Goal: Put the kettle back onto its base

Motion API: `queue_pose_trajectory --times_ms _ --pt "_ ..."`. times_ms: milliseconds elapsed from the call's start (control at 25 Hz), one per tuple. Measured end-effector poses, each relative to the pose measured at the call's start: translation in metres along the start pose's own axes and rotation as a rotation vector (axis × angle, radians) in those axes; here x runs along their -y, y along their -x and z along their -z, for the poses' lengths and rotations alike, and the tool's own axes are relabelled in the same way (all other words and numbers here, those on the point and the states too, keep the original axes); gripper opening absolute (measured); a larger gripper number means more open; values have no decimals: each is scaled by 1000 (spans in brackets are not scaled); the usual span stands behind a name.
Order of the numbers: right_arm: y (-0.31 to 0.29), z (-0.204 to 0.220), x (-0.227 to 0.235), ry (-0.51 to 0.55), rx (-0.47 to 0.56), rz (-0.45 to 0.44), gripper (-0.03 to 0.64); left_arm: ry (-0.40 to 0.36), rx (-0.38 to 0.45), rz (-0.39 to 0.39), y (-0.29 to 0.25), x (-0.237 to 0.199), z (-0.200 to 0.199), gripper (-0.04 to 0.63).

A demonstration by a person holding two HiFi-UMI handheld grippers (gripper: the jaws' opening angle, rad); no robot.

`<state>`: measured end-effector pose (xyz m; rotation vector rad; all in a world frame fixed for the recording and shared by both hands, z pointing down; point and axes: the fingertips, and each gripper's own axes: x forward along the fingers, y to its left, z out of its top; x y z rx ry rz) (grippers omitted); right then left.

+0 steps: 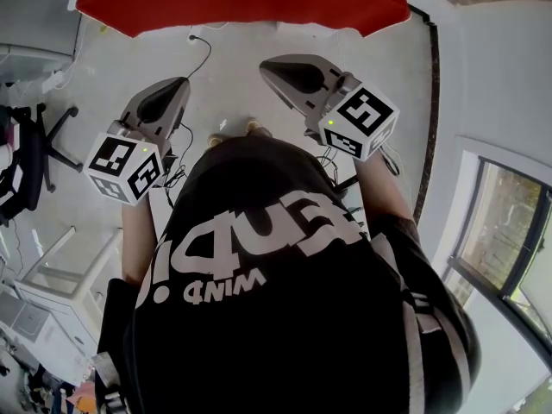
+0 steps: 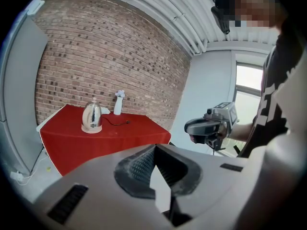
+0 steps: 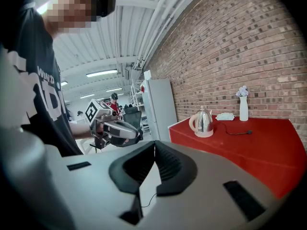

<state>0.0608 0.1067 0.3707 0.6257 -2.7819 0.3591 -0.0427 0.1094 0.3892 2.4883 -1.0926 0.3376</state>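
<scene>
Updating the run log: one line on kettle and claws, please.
kettle: on base, table | left claw: shut, empty | right claw: shut, empty

Red-clothed table (image 2: 139, 131) bearing kettle (image 2: 91, 114) on base (image 2: 91, 129), white vase (image 2: 118, 104), cable (image 2: 116, 123)

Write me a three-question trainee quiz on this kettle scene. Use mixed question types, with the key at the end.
1. True or false: the kettle sits on its base on the red table.
2. Multiple choice: the left gripper is A) open, B) shut with nothing in it, C) shut on the kettle.
3. Fill in: past the cord, by the brick wall, stands a white ___.
Key: 1 true; 2 B; 3 vase.
</scene>
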Motion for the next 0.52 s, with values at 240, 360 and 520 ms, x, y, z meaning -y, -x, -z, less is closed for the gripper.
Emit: queue_pose_trajectory --times_ms 240,360,520 --pt "0 3 -1 -2 -10 -5 23 13 10 -1 0 0 -4 9" --pt "2 4 2 -1 -15 -1 23 10 4 -3 -1 -1 -3 9" --pt "10 5 5 3 -17 5 23 11 -2 2 -2 3 -1 9"
